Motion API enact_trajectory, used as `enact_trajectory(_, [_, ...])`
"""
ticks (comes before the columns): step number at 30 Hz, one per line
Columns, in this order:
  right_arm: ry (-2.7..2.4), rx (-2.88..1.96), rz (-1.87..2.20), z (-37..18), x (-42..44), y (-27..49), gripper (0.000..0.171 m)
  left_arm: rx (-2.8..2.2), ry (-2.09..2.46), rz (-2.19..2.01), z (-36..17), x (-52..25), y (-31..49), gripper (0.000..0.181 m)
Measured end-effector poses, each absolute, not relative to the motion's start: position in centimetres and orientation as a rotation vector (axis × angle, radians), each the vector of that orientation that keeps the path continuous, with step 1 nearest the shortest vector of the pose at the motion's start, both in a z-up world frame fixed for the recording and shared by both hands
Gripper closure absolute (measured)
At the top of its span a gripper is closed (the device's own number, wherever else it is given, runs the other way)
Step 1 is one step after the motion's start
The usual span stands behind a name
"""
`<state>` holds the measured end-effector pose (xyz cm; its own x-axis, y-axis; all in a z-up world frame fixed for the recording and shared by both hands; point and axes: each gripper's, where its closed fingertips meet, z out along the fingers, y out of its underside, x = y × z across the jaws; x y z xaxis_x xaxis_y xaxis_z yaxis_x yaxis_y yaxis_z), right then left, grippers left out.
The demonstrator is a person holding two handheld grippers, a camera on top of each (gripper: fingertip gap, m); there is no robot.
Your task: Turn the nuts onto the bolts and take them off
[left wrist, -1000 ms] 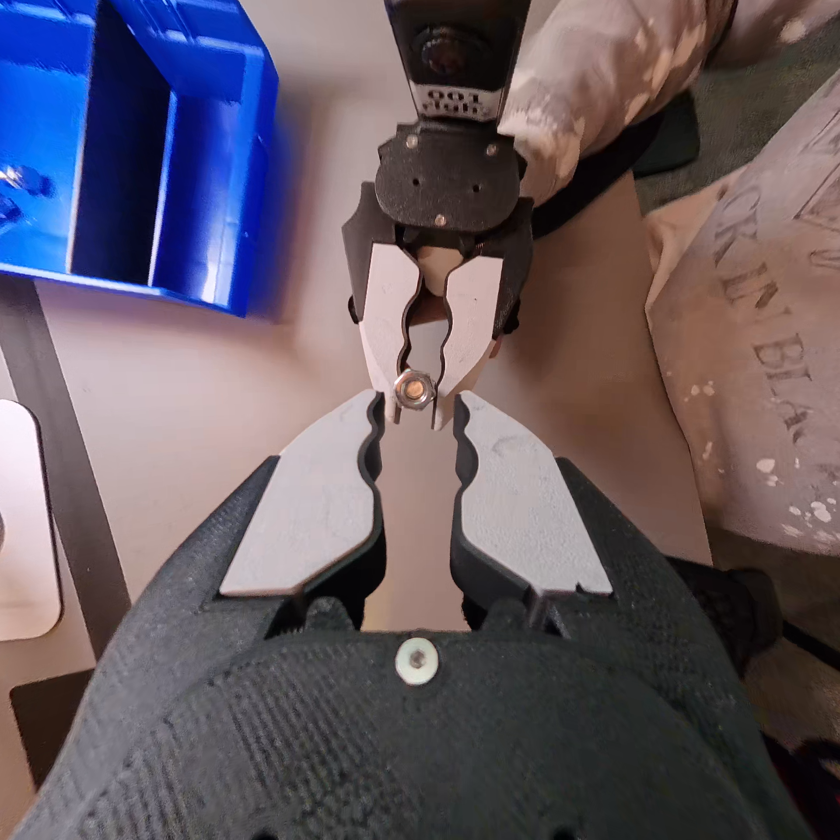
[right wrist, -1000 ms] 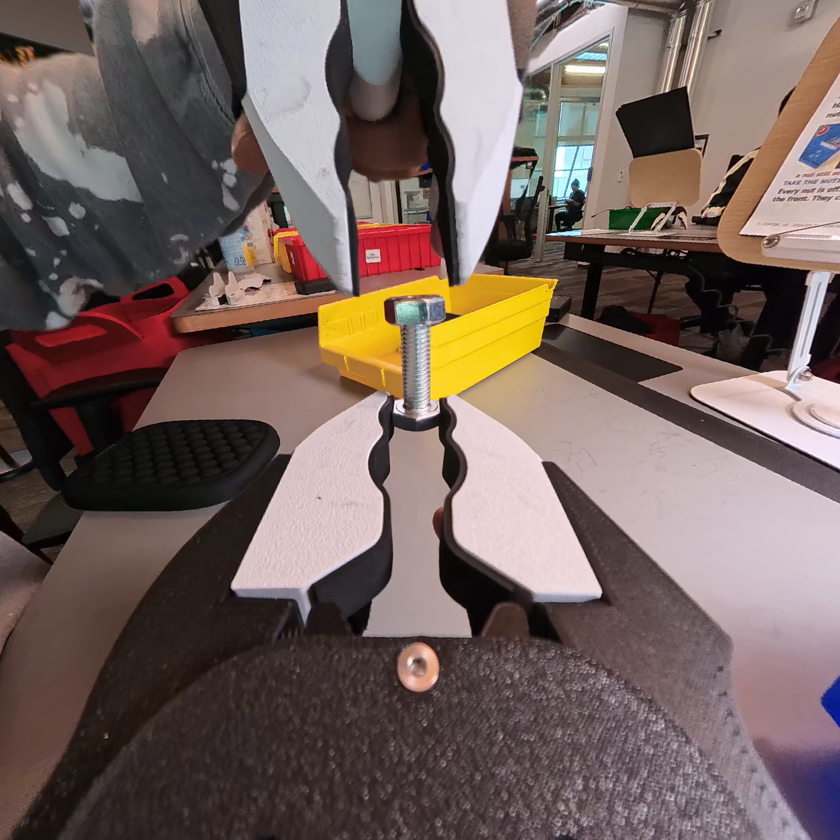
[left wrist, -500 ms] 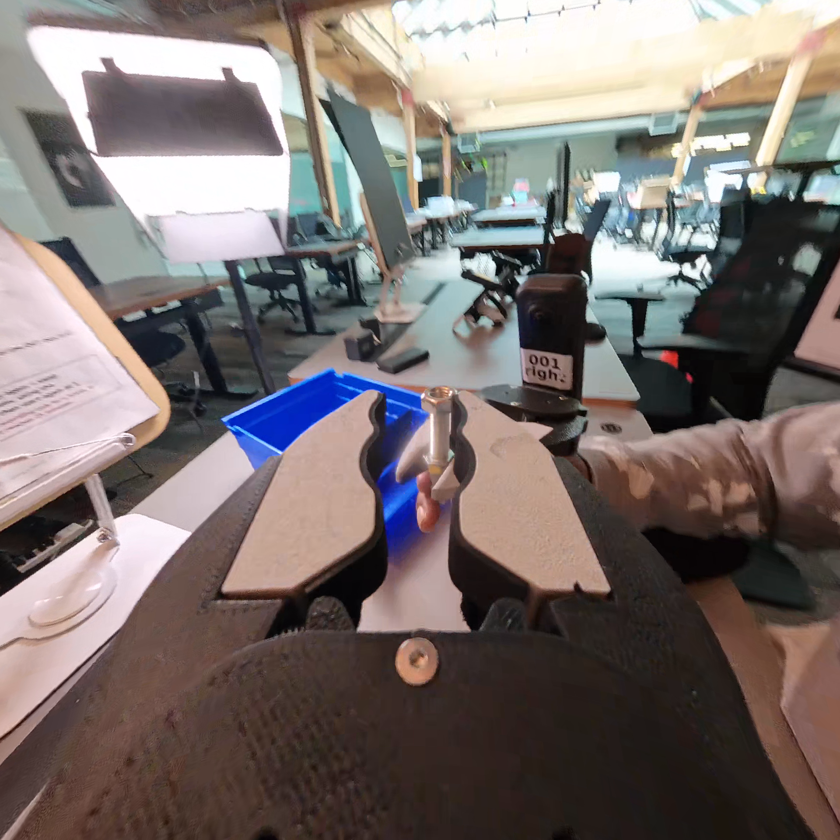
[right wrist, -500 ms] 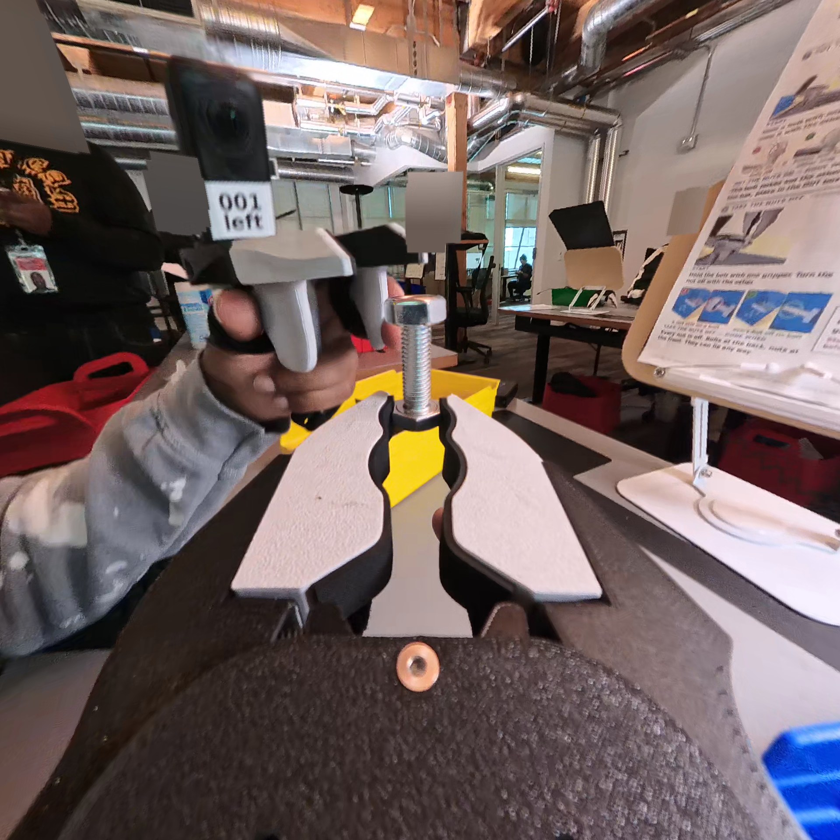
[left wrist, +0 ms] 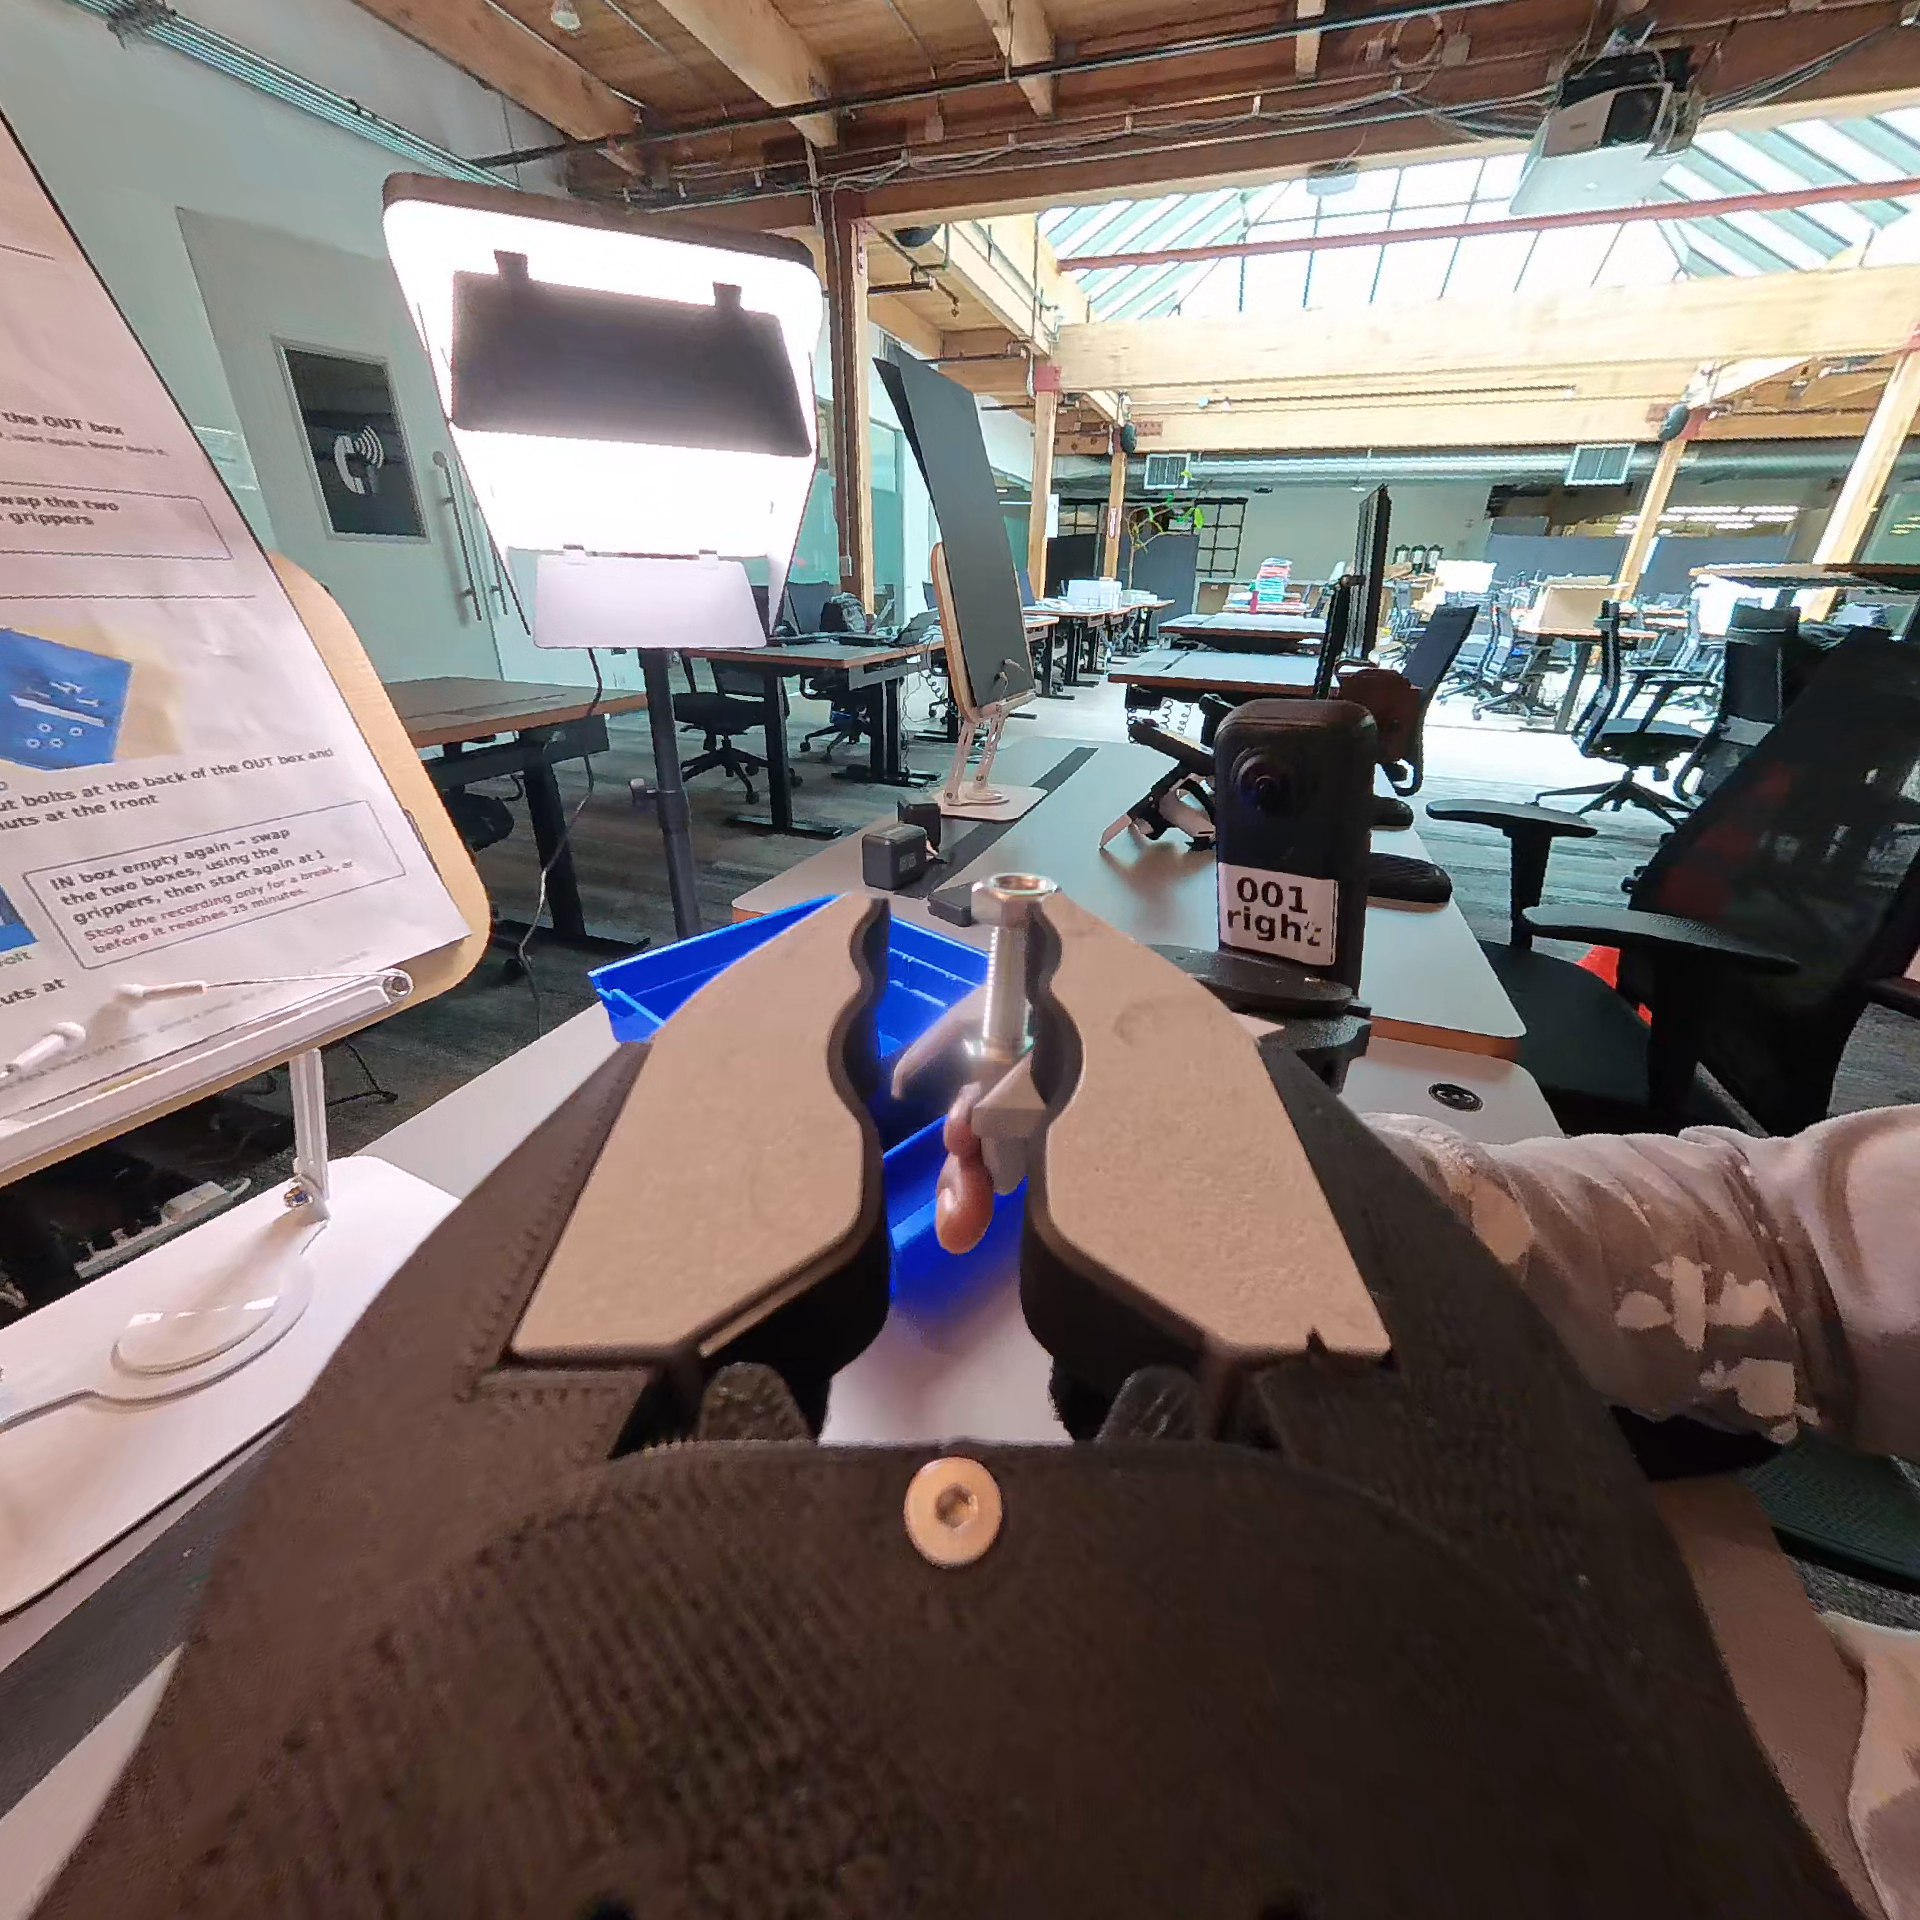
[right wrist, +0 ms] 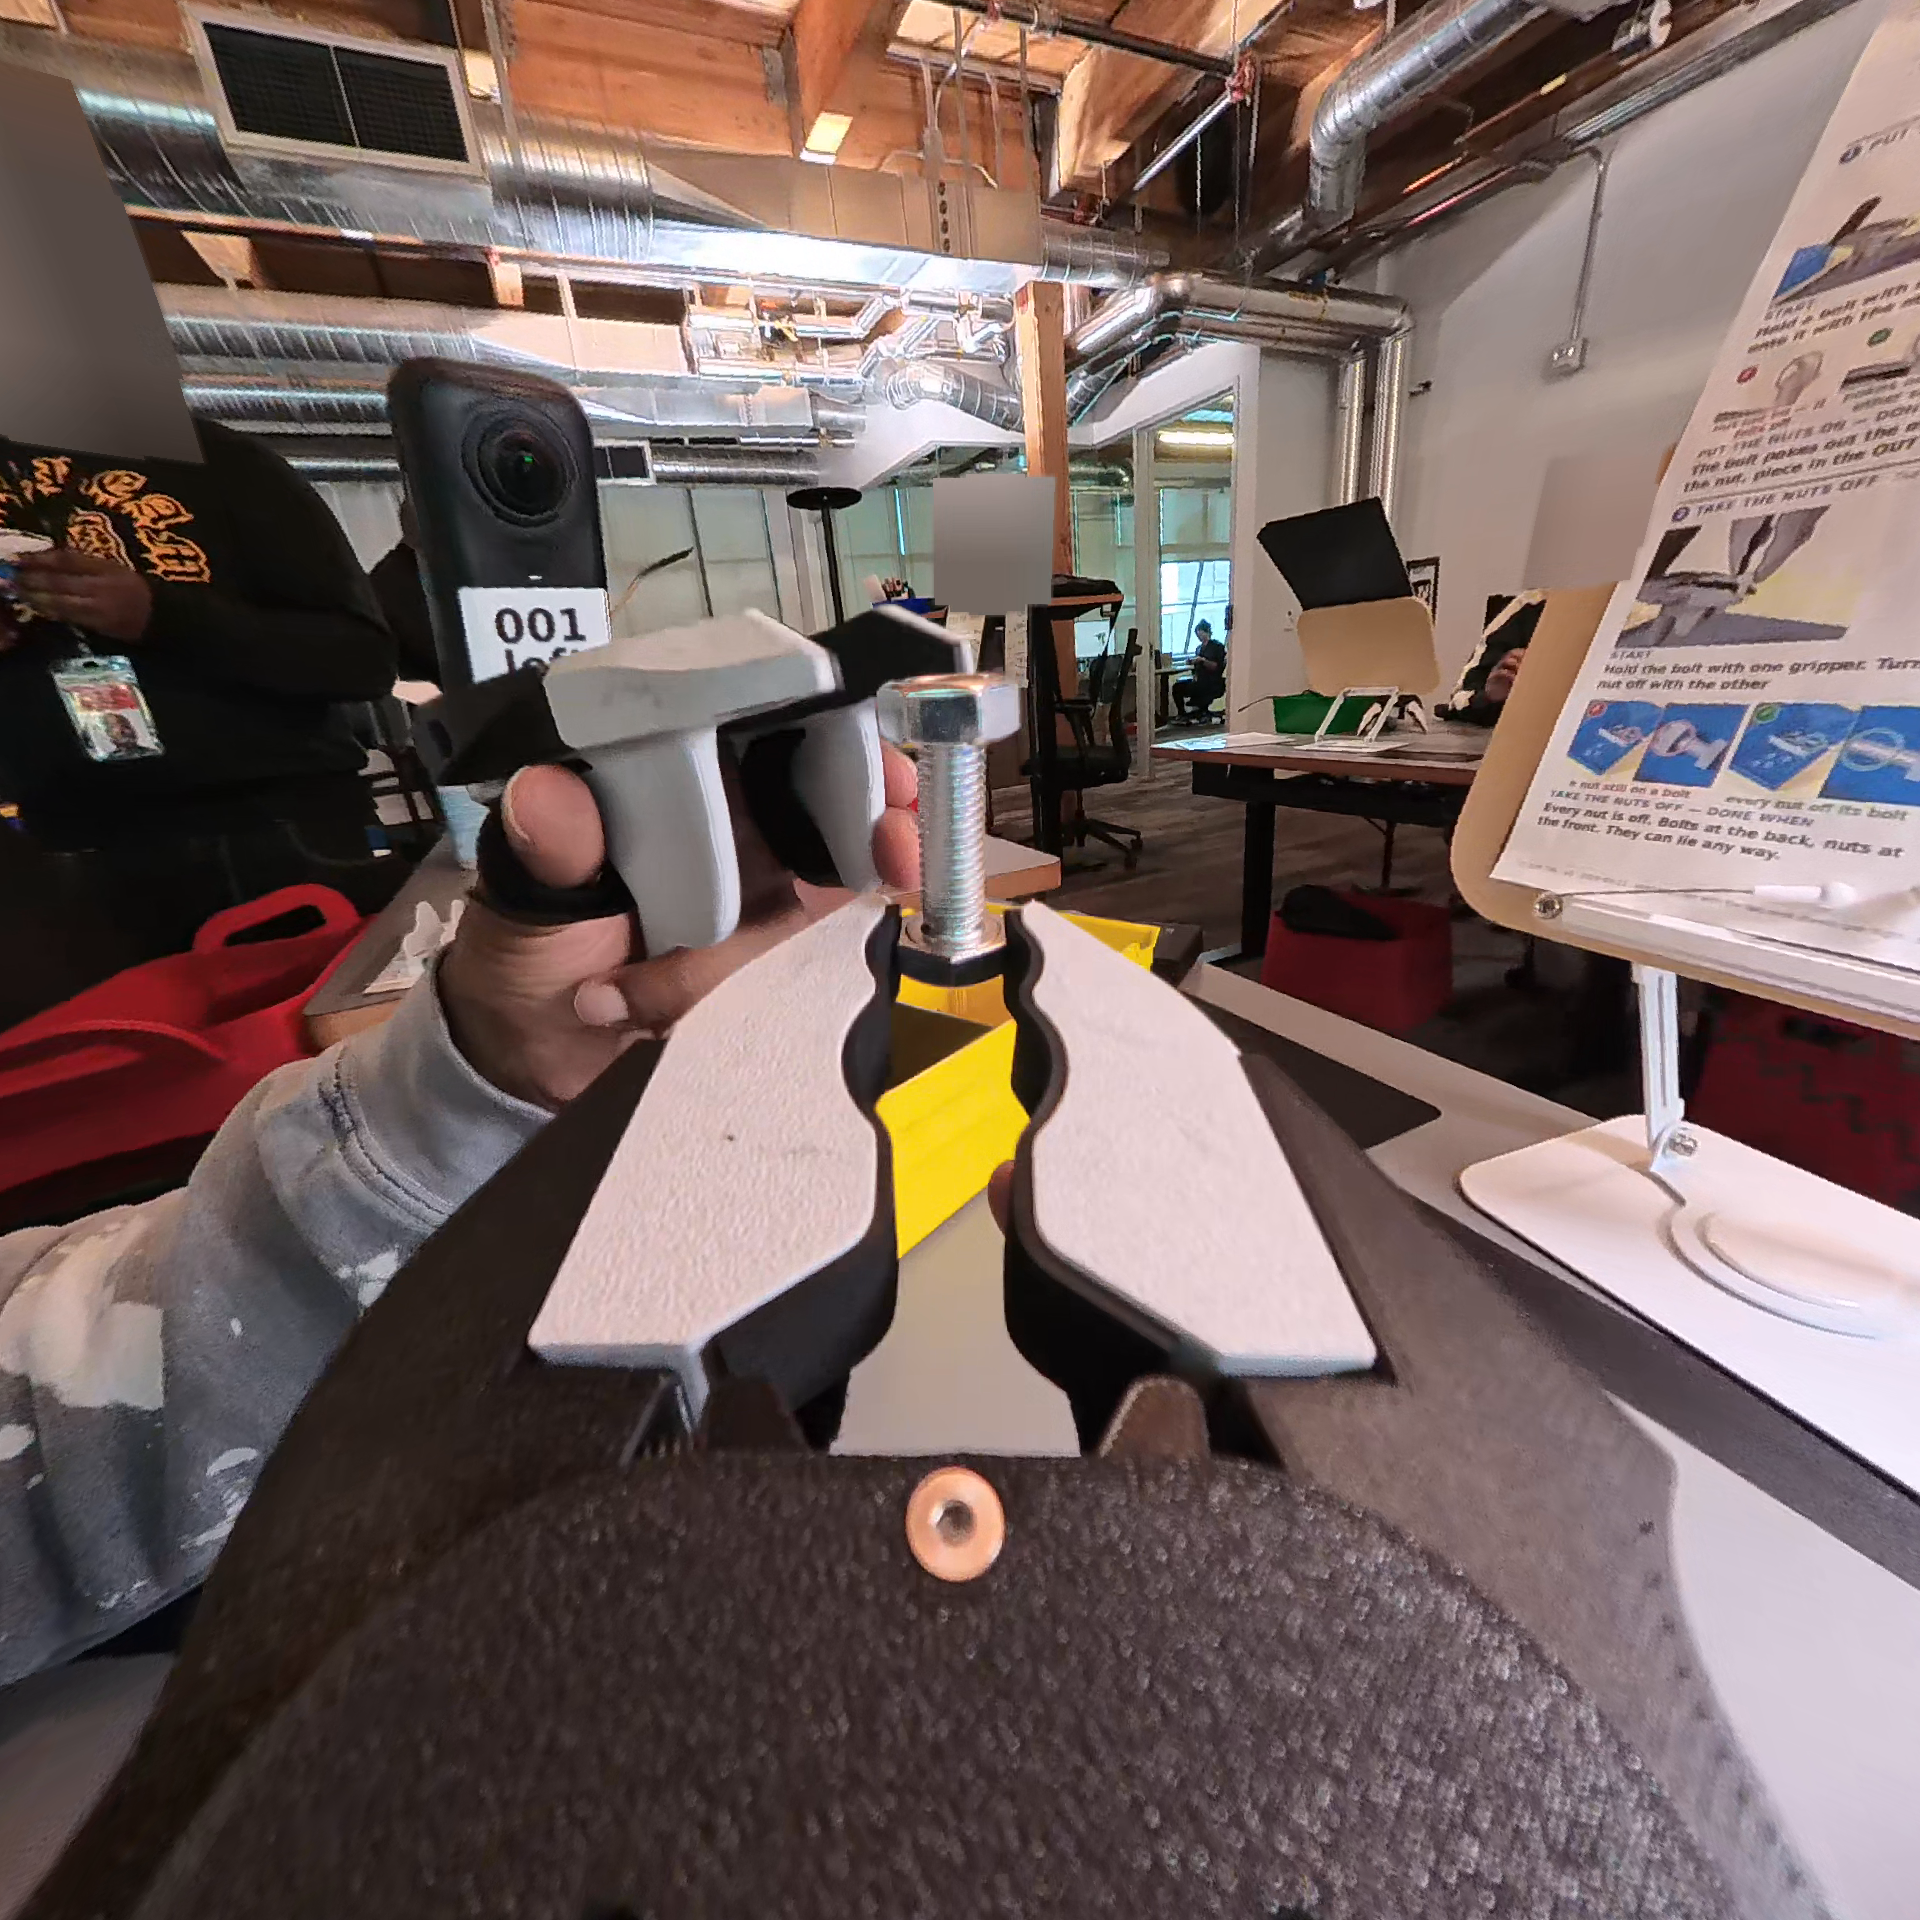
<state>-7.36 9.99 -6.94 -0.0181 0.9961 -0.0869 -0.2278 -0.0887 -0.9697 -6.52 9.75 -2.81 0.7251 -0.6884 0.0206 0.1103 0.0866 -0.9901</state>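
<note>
Silvery steel, the bolt [right wrist: 952, 821] stands upright with its nut [right wrist: 951, 940] clamped in the right gripper [right wrist: 951, 935] tips. The left gripper [left wrist: 961, 935] is spread apart beside the bolt's head, touching nothing. Beyond lie a yellow bin [right wrist: 956, 1112] and a blue bin [left wrist: 727, 971].

Left tool [left wrist: 961, 940] crowds the bolt [right wrist: 951, 821] — above its head, open air.
</note>
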Motion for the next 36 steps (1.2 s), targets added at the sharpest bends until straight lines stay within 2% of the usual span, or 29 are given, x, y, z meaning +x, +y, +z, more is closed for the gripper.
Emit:
enact_trajectory(25, [-1.037,-1.037,1.398,-7.2,-7.5,8.6,0.153,-1.350,0.565,-0.658,-3.4,-5.4,9.6,0.158])
enact_trajectory(36, [-0.975,-0.989,1.342,-5.1,-5.3,10.8,0.153,-1.320,0.436,-0.616,-2.1,-9.9,9.7,0.158])
